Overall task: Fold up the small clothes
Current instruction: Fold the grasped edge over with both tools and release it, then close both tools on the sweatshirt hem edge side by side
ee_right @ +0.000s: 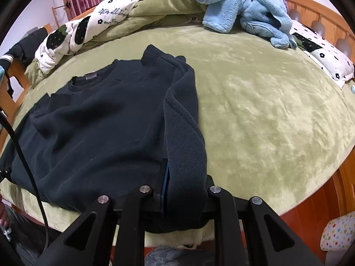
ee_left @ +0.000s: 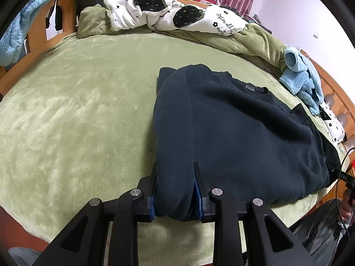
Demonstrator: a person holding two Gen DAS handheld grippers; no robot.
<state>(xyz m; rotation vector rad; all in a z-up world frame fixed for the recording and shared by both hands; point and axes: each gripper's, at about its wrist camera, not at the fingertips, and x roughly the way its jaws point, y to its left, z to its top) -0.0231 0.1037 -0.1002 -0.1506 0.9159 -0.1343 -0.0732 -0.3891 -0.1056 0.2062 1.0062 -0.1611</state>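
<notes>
A dark navy sweater [ee_left: 244, 137] lies on the green bed cover [ee_left: 77, 110], its neck pointing to the far side and both sleeves folded in over the body. My left gripper [ee_left: 175, 177] is shut on the sweater's bottom hem at its left folded edge, with cloth bunched between the blue pads. In the right wrist view the same sweater [ee_right: 99, 128] fills the left half. My right gripper [ee_right: 184, 177] is shut on the hem at the right folded edge; cloth hides its right finger.
A white quilt with black strawberries [ee_left: 173, 13] and a green duvet lie along the far side. A light blue fleece garment [ee_right: 241, 13] sits near the wooden headboard [ee_right: 310, 13]. A person's hand [ee_left: 346, 208] and a cable show at right.
</notes>
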